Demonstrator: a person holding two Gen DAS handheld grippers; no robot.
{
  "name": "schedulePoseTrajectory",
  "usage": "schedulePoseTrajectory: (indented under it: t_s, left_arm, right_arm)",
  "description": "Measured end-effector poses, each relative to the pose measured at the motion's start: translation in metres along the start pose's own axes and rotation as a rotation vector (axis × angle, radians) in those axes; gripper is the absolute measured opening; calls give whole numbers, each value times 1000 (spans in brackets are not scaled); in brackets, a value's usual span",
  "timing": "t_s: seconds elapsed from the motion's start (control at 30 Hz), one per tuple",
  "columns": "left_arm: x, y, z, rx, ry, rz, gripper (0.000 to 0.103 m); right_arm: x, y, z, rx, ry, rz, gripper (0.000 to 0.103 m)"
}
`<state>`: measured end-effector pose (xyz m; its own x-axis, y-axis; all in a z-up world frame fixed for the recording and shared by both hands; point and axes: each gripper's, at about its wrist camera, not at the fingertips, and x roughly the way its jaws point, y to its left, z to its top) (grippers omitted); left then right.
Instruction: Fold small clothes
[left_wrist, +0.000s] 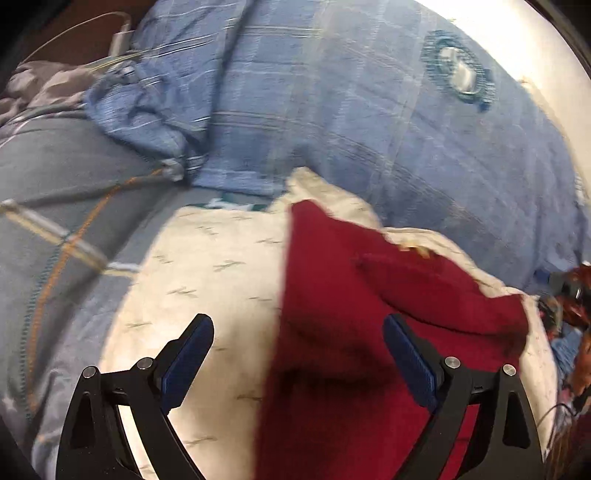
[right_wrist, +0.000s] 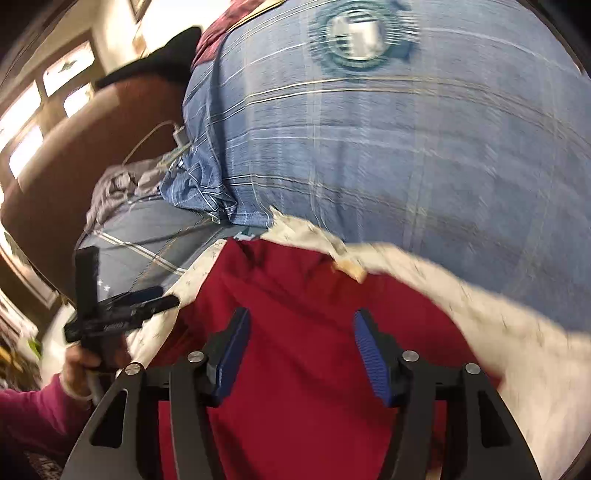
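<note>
– What's under the left gripper (left_wrist: 298, 332)?

– Soft stuff. Its flat, ribbed blue pads (left_wrist: 186, 363) are spread wide with nothing between them. Below the left finger lies a cream cloth (left_wrist: 207, 266), thin and smooth, dotted with small grey marks. Under the right finger, a red garment (left_wrist: 343, 332), thick and matte, with a straight edge running up between the fingers.

– And the right gripper (right_wrist: 301, 332)?

– Also parted, empty, hanging right above that red garment (right_wrist: 295, 332), which fills the space under both fingers. The cream cloth (right_wrist: 480, 295) rims it beyond and to the right, its edge crumpled.

– Farther out?

– A blue plaid bedcover (right_wrist: 388, 147), woven with pale stripes and a round teal emblem (right_wrist: 360, 35). Off to the left, the left gripper (right_wrist: 122, 314) pokes in sideways, hard black plastic
</note>
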<state>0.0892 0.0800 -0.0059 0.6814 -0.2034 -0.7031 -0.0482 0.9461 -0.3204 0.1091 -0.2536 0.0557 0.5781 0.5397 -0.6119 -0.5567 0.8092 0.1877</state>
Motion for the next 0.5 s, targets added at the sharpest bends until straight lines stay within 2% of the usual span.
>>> schedulePoseTrajectory:
  t_s: [0.07,0.17,0.3,0.4,0.47,0.5]
  left_arm:
    - [3,-9,2,31,1,-23,93]
    - [8,-26,8,144,2,-40,93]
    - [32,-50,22,333,5,26,93]
    - [54,-64,29,430,41,15,93]
    - [70,-74,30,505,75,35,86]
    - [85,-82,31,557,111,69,68]
  right_arm:
    - [-12,-7,-23,24,23,-13,60]
    - [-23,-16,-50,35,37,-41,60]
    - [-38,-37,-75,124,22,-5,60]
    - [-40,-53,-90,206,8,16,61]
    - [-40,-63,-100,259,8,30,62]
    - [-40,-67,-103,275,6,32,62]
